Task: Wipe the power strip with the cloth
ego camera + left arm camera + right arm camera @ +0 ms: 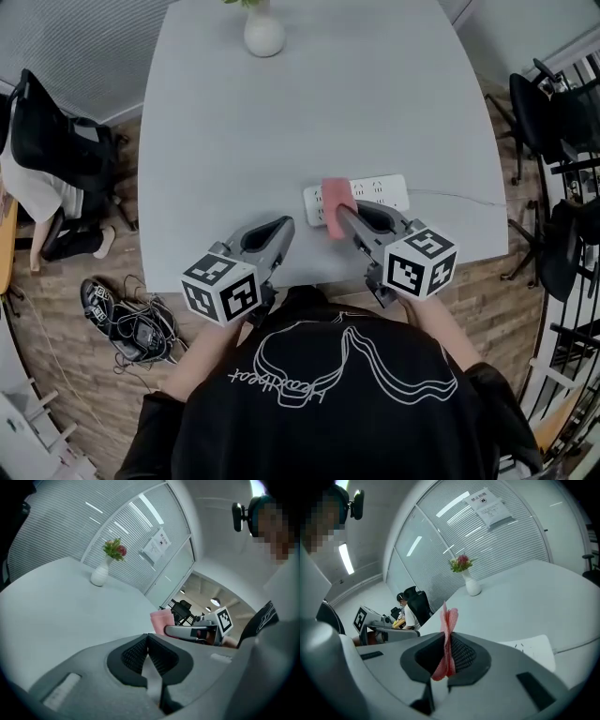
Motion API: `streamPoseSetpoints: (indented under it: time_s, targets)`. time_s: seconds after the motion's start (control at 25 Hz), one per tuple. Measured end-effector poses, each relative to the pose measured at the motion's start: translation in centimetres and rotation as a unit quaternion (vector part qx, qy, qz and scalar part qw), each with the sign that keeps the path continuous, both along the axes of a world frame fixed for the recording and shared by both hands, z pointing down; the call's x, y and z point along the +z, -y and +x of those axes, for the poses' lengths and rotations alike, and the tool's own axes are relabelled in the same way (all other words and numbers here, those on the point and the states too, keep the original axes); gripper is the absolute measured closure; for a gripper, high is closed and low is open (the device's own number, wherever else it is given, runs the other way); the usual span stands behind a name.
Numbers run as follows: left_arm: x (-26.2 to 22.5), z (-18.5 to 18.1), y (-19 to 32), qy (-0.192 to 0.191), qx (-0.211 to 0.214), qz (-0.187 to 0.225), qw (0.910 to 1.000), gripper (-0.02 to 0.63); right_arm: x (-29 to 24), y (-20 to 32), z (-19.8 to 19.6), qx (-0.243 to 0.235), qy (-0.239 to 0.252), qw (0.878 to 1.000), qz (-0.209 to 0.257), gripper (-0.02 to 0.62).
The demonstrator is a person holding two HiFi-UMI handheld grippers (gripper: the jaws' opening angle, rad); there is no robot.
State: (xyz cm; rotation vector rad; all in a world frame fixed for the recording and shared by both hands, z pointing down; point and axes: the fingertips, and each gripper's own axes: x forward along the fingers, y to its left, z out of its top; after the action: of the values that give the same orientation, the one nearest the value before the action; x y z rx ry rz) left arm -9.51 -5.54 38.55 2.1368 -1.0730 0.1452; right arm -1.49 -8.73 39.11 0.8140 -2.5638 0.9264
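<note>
A white power strip lies near the front edge of the pale grey table, its cord running off to the right. My right gripper is shut on a pink cloth, held over the strip's left half. In the right gripper view the cloth stands folded between the jaws, with the strip below to the right. My left gripper is shut and holds nothing, hovering left of the strip near the table's front edge. In the left gripper view its jaws meet, and the pink cloth shows beyond.
A white vase with flowers stands at the table's far side. Black office chairs stand left and right of the table. Cables and a shoe lie on the wooden floor at the left.
</note>
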Motion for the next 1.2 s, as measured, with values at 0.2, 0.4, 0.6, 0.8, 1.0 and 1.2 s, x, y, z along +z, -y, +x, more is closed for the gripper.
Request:
streamPoseSetpoints:
  time_s: [0.2,0.4,0.6,0.8,1.0,1.2]
  targets:
    - [1.6,-0.7,1.3,0.005,0.003,-0.008,0.9999,0.592,2.2,0.9,-1.5,-0.007,-0.019,1.0,-0.014,0.563]
    - [3.3,-1.3,1.6,0.01,0.002,-0.024,0.9997,0.592,4.4,1.0,-2.7,-0.013,-0.038,0.998,-0.037,0.558]
    - [4.9,-2.2,1.6,0.014,0.002,-0.04,0.9991,0.592,6.6,1.1,-3.9,-0.015,-0.063,0.996,-0.059,0.558]
    - [5.7,-2.0,1.8,0.01,0.007,-0.047,0.9988,0.592,8.1,1.4,-4.4,-0.023,-0.084,0.994,-0.067,0.558]
    - [6.1,-2.0,2.2,0.008,0.004,-0.05,0.9987,0.592,9.3,1.7,-4.4,-0.021,-0.115,0.991,-0.07,0.558]
    - [6.2,-1.9,2.7,0.007,0.004,-0.049,0.9988,0.592,9.7,1.9,-4.3,-0.02,-0.138,0.988,-0.067,0.558]
